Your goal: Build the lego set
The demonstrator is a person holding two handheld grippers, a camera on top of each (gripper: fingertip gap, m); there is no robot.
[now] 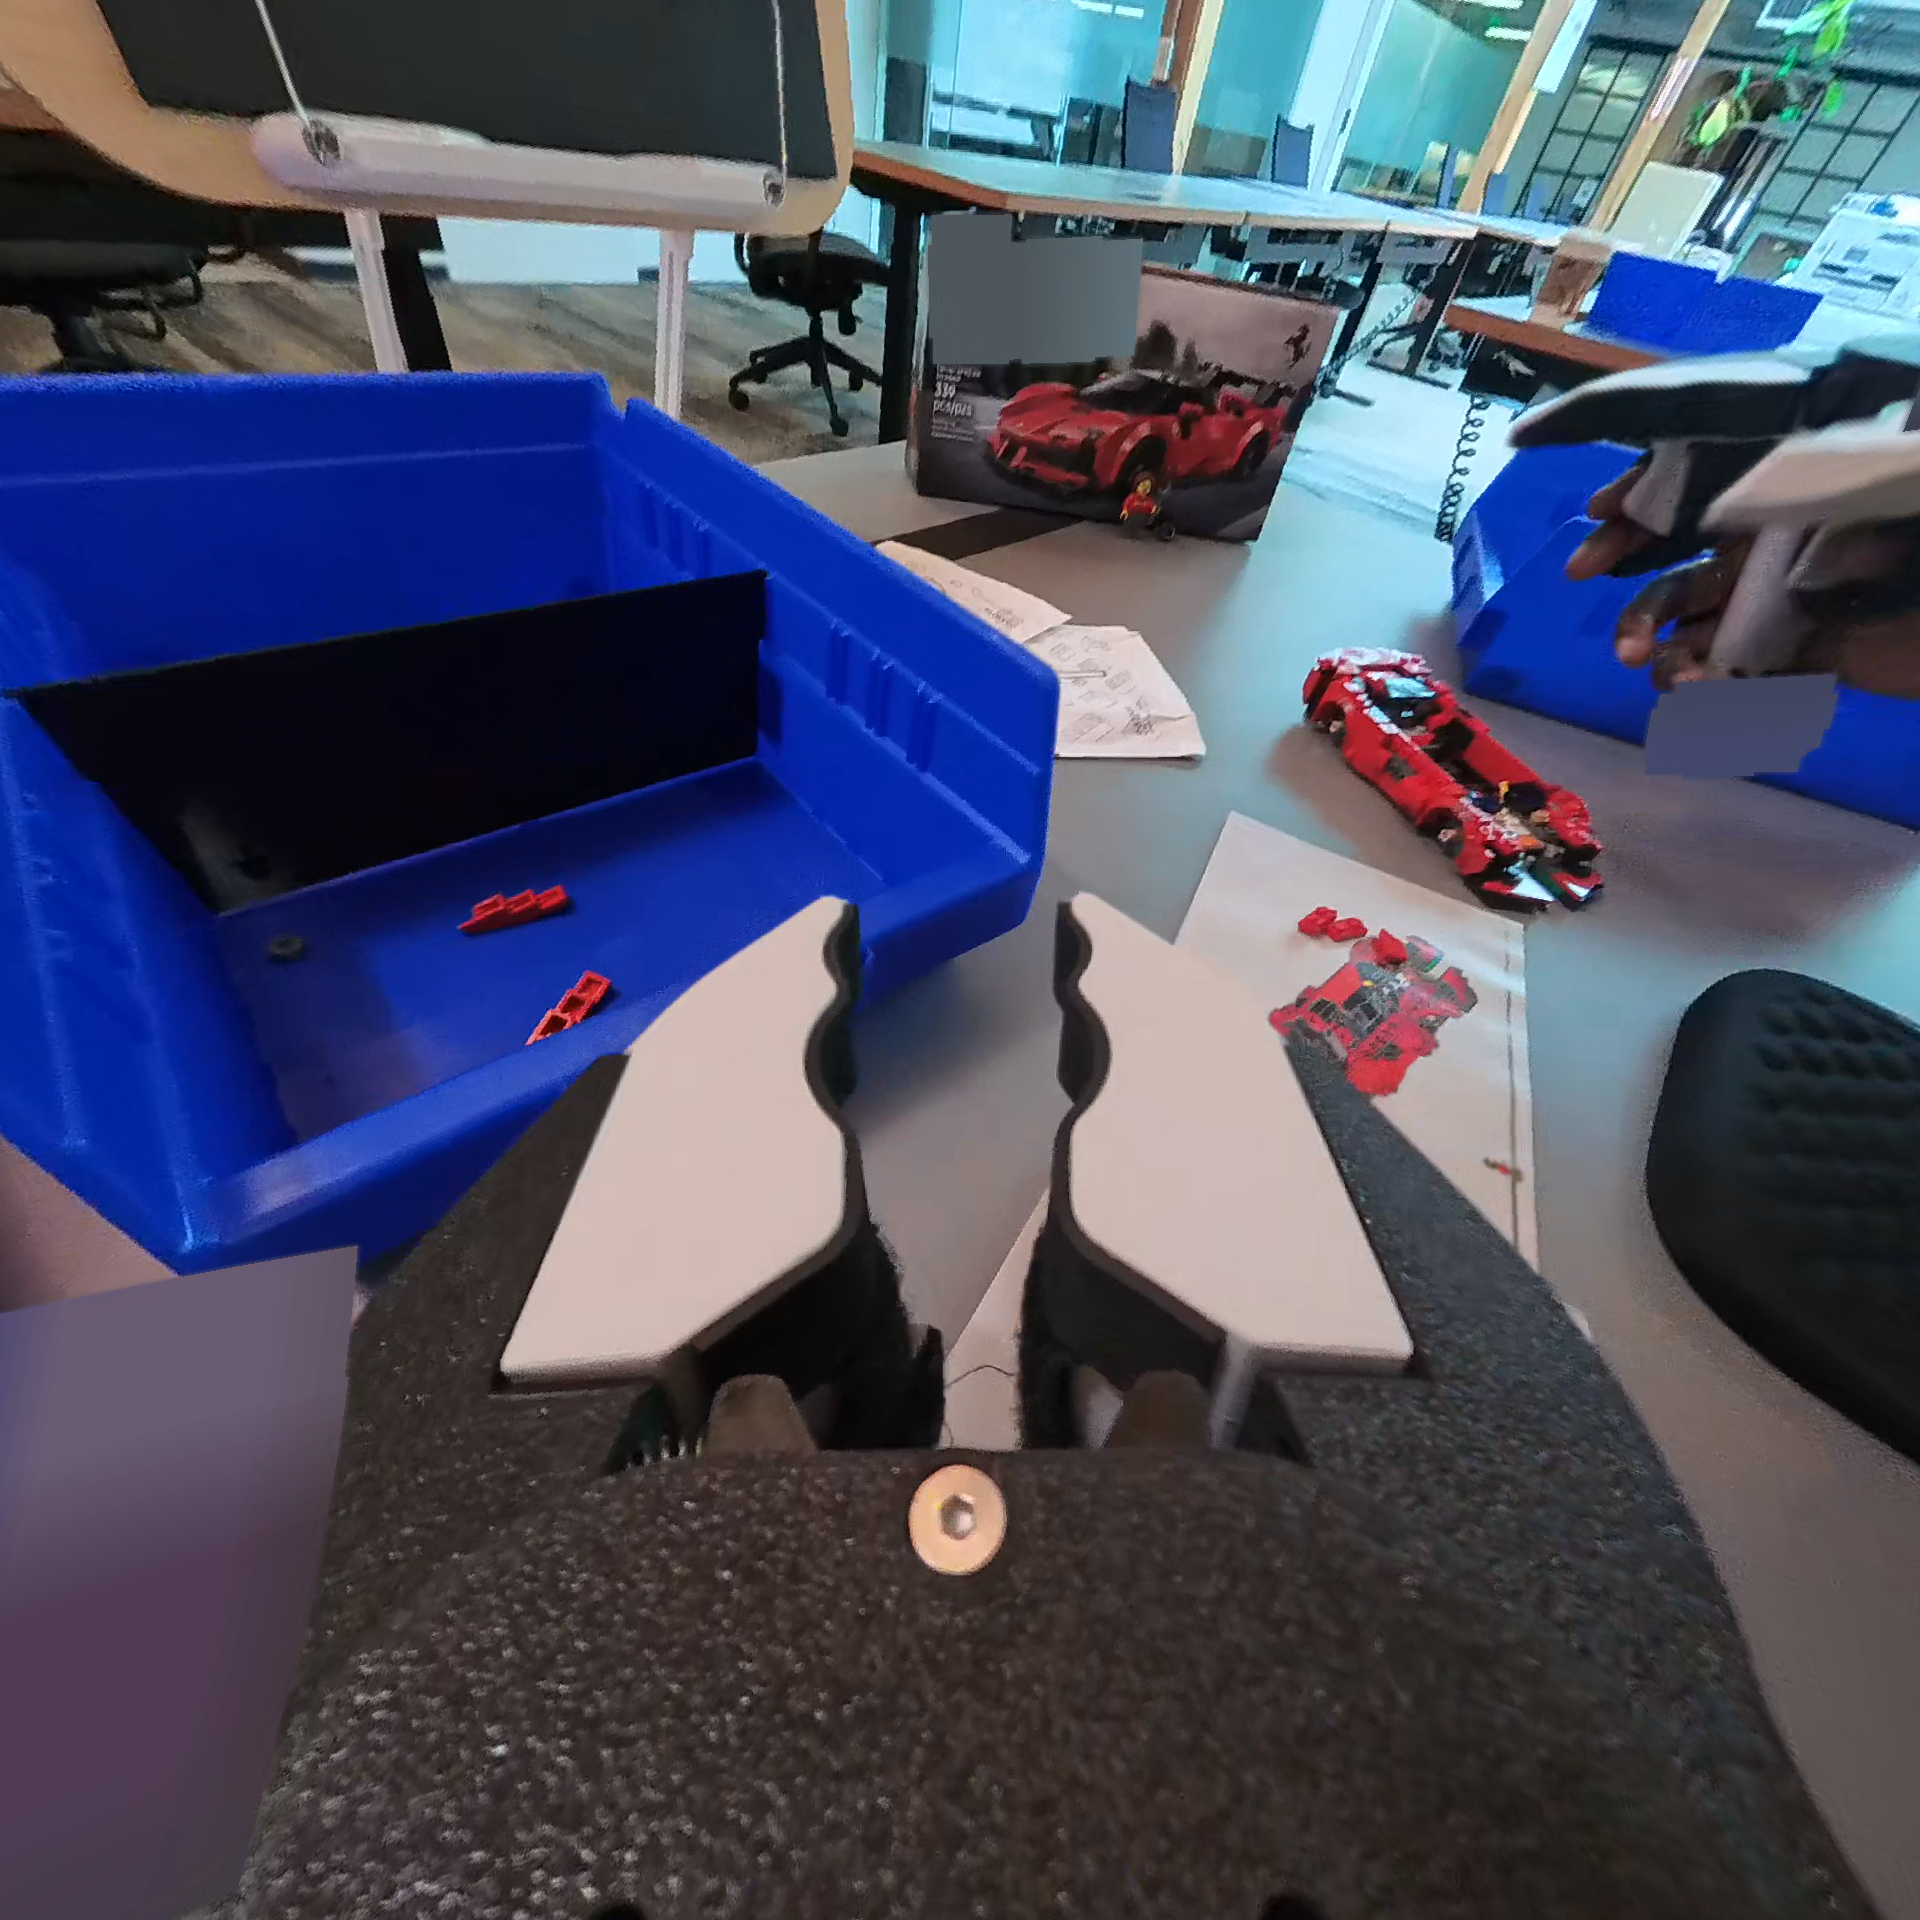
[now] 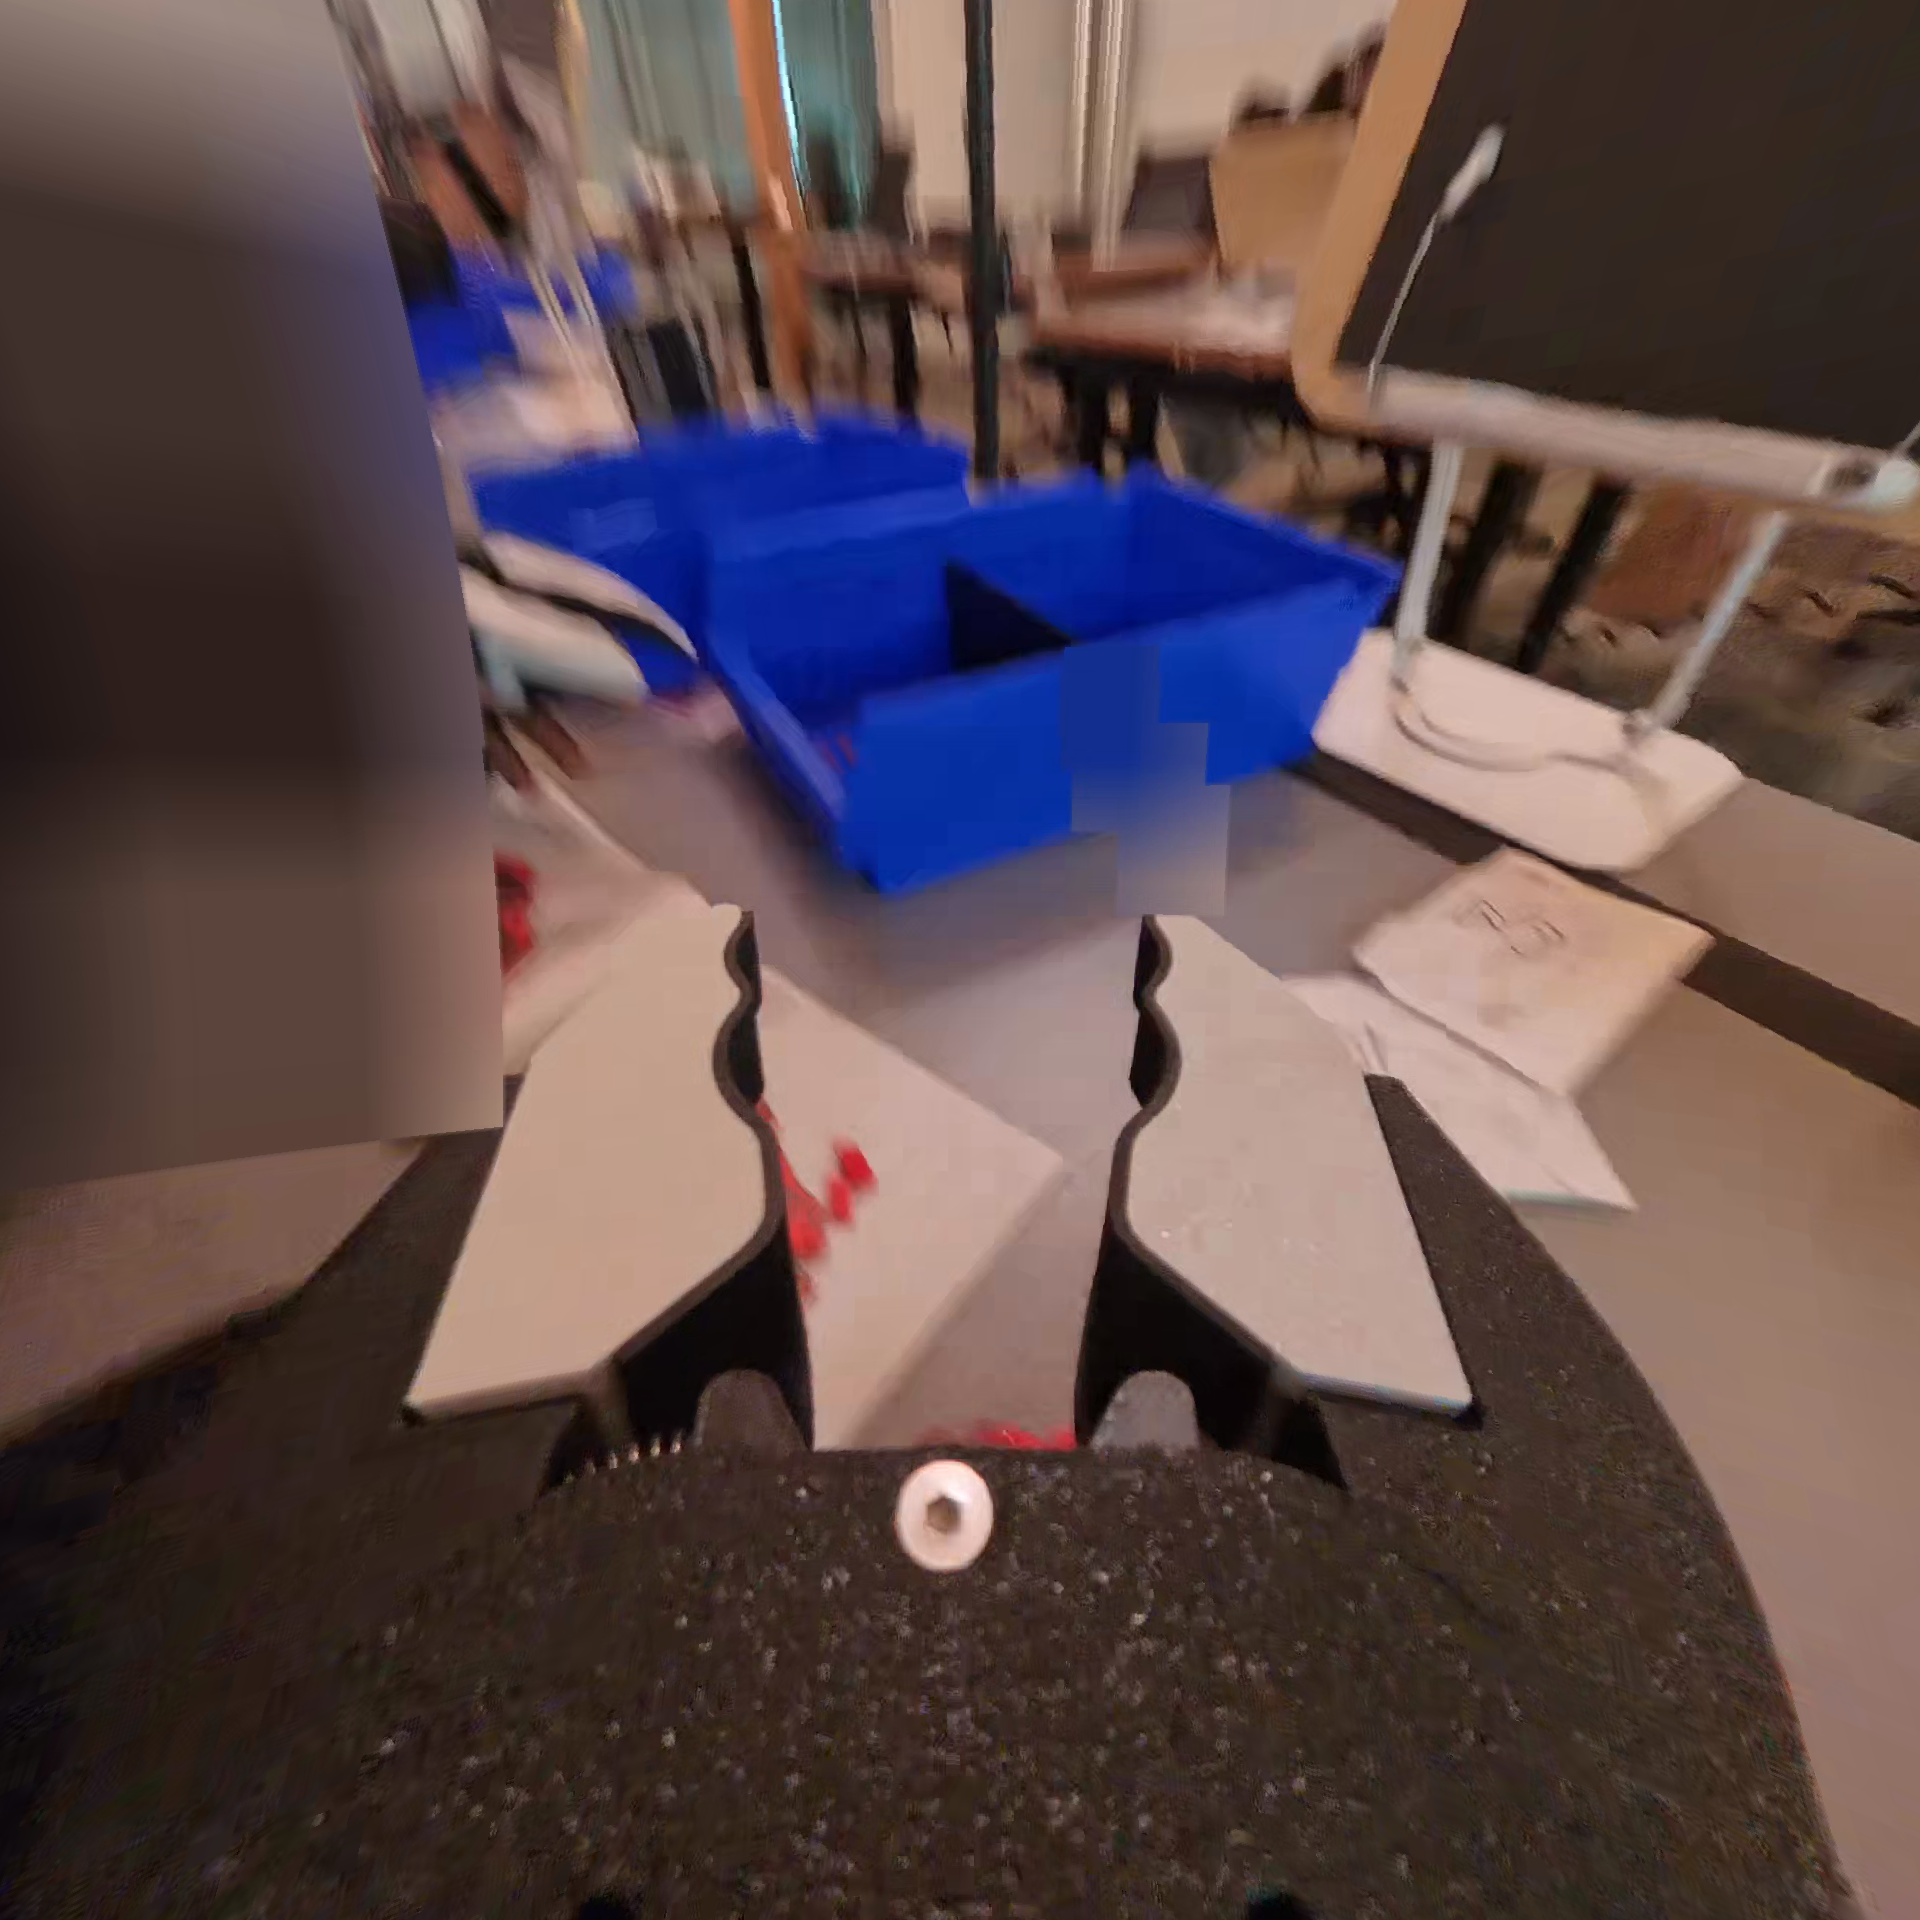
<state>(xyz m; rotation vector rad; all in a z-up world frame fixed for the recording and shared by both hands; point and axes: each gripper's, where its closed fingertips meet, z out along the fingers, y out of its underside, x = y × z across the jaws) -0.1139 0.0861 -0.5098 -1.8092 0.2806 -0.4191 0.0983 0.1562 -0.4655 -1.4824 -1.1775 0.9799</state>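
lying ahead-left of the empty, parted left tongs [image 1: 956,925], two red bricks [image 1: 569,1006] are found in the blue bin [image 1: 935,727]; right tongs [image 2: 945,935], also gaping empty, are farther.

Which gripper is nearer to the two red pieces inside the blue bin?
Left. The left gripper hangs open just beside the blue bin holding the red pieces. The right gripper hovers far across the table.

1. Two tongs: the left [image 1: 956,925] gaping empty, the right [image 2: 940,940] likewise.
2. Two blue bins on the bench: the near bin [image 1: 935,707] and the far bin [image 1: 1538,644].
3. Two red pieces, first [image 1: 514,909] and second [image 1: 569,1006], in the near bin.
4. One red car model [image 1: 1455,779].
5. One set box [image 1: 1112,416].
6. One loose red cluster [image 1: 1330,922] on the printed sheet [image 1: 1455,1122].
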